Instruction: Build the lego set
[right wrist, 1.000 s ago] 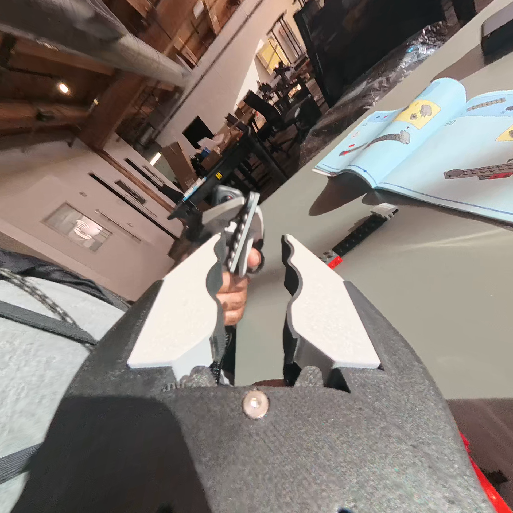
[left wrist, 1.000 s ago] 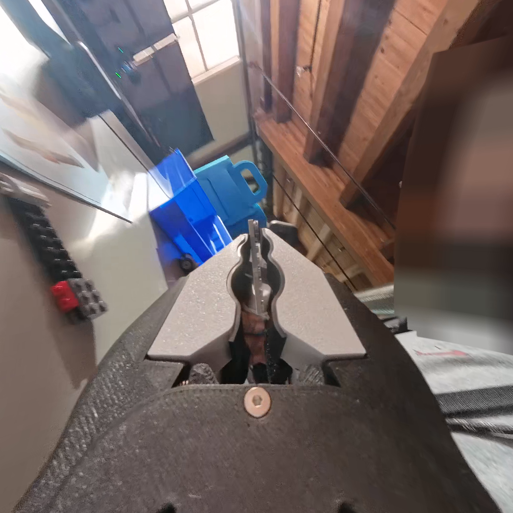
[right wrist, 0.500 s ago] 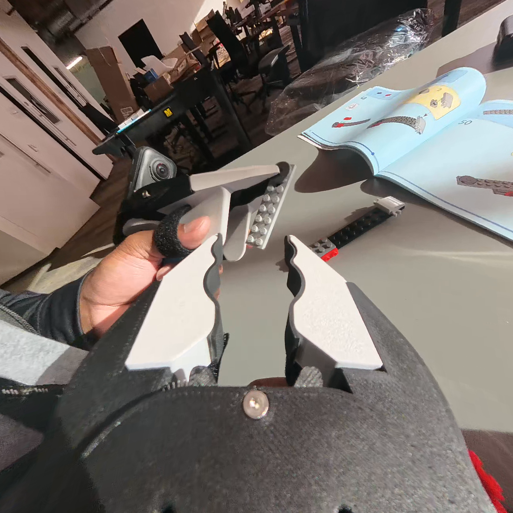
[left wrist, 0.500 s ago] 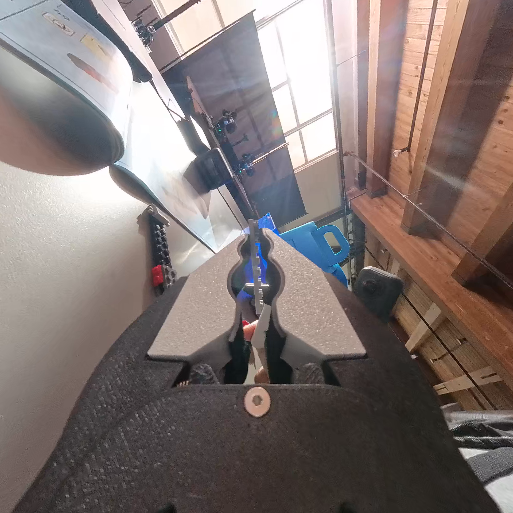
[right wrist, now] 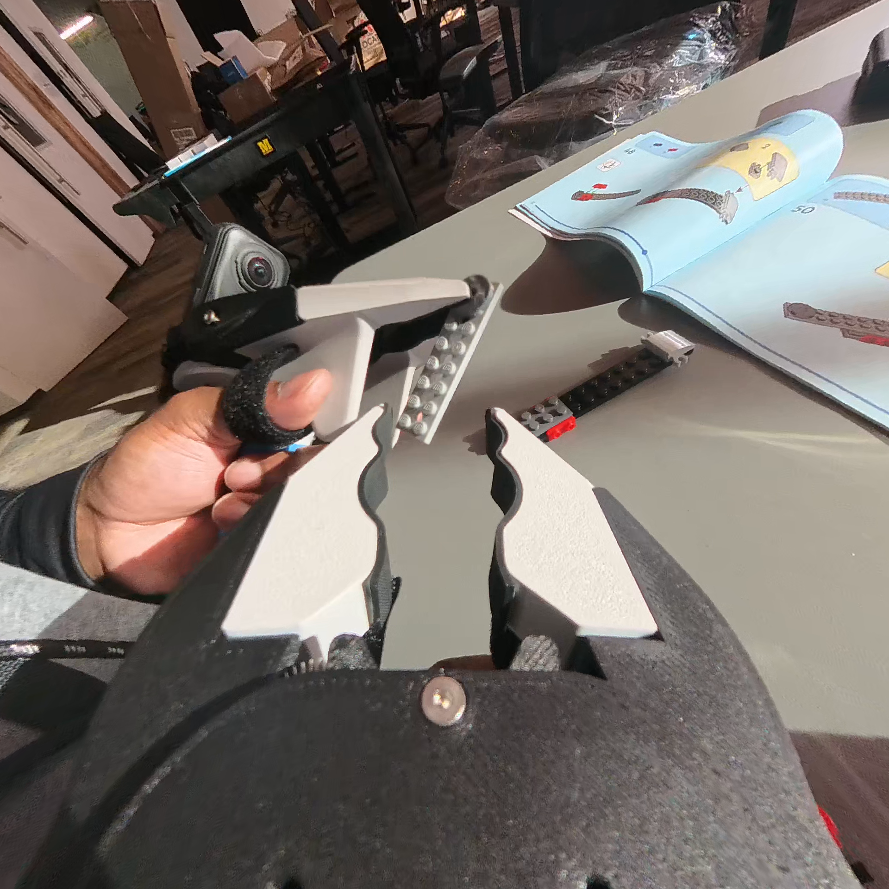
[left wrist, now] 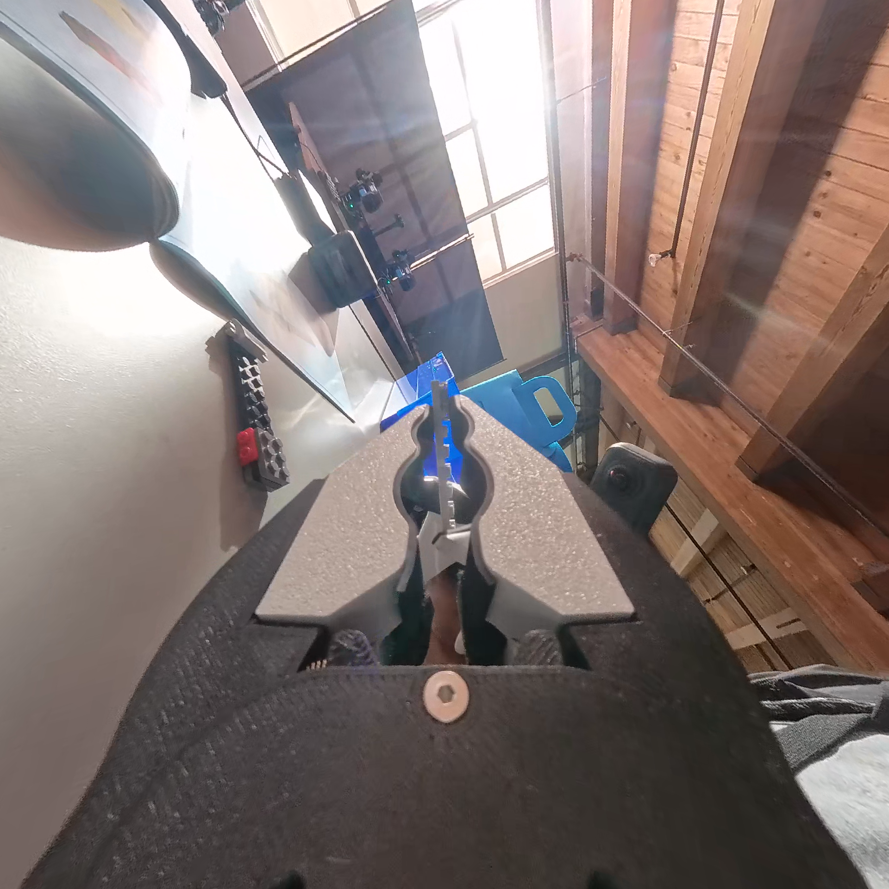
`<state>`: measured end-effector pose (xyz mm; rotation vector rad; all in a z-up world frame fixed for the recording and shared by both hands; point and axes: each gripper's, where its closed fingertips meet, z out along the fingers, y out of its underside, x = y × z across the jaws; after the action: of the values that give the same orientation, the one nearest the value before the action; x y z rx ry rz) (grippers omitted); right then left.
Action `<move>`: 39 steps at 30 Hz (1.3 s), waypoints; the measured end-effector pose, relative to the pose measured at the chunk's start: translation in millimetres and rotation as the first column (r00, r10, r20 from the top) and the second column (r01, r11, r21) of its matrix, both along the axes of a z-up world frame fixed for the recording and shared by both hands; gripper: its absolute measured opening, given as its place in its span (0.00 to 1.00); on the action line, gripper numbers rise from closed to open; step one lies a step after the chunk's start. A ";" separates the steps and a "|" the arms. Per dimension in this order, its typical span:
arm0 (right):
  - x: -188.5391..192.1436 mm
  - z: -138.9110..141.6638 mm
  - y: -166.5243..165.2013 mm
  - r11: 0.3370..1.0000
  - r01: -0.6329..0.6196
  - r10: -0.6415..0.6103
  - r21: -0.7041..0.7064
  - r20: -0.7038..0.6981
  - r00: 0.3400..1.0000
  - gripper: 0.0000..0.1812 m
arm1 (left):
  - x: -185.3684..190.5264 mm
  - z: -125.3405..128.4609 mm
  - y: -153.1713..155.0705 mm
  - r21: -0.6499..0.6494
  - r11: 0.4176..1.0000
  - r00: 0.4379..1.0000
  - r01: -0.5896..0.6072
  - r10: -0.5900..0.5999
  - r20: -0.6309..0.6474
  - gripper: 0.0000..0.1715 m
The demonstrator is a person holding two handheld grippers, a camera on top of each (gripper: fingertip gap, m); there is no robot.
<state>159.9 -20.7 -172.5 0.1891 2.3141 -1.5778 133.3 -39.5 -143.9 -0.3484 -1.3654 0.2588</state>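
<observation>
My left gripper (left wrist: 440, 409) is shut on a long grey plate (left wrist: 442, 462), seen edge-on between its fingers. In the right wrist view the same gripper (right wrist: 474, 293) holds the grey plate (right wrist: 445, 368) tilted above the table, studs facing my right gripper. My right gripper (right wrist: 435, 416) is open and empty, its left fingertip just below the plate's lower end. A black strip assembly (right wrist: 611, 382) with a grey-and-red end and a light grey clip lies on the grey table (right wrist: 673, 505); it also shows in the left wrist view (left wrist: 255, 404).
An open blue instruction booklet (right wrist: 750, 240) lies at the far right of the table. Blue bins (left wrist: 510, 409) stand beyond the left gripper. A person's hand (right wrist: 168, 481) holds the left gripper. The table's left edge drops to the floor and dark furniture. The tips of one gripper are about 4 cm away from the tips of the other.
The left gripper with the grey plate has come closer to my right gripper and lower toward the table. The right gripper stays open.
</observation>
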 end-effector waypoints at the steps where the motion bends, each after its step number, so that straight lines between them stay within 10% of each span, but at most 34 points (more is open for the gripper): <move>1: -1.7 -0.3 0.0 1.000 0.010 -0.010 0.002 -0.002 1.000 0.21 | 0.2 -0.4 -0.1 0.002 1.000 1.000 0.002 -0.002 0.001 0.04; 14: -4.3 4.7 0.0 1.000 -0.030 0.029 -0.006 -0.058 0.998 0.10 | 15.1 1.4 -8.2 0.036 0.998 0.998 0.058 -0.057 -0.037 0.04; 20: -1.0 13.7 5.2 0.988 -0.157 0.156 0.000 -0.091 0.984 0.10 | 30.3 5.5 -18.5 -0.273 0.946 0.984 0.177 -0.173 0.039 0.19; 24: 1.7 16.5 7.5 0.971 -0.240 0.240 0.019 -0.130 0.962 0.10 | 38.6 13.0 -29.0 -0.548 0.800 0.969 0.245 -0.216 0.119 0.25; 29: 13.2 13.0 8.6 0.932 -0.352 0.356 0.089 -0.042 0.933 0.10 | 50.6 30.8 -16.8 -0.870 0.448 0.945 0.205 -0.323 0.056 0.26; 34: 26.5 5.3 9.4 0.866 -0.473 0.476 0.164 0.025 0.879 0.10 | 53.1 5.3 6.6 -0.951 0.156 0.858 0.267 -0.488 0.161 0.26; 39: 30.2 2.8 9.5 0.814 -0.548 0.551 0.190 0.044 0.833 0.10 | 52.8 -17.2 14.0 -0.926 0.020 0.759 0.376 -0.580 0.296 0.23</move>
<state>190.0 -11.2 -169.7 -0.4193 2.2451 -1.0601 186.1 -25.5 -161.2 -1.8559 -0.6086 0.5428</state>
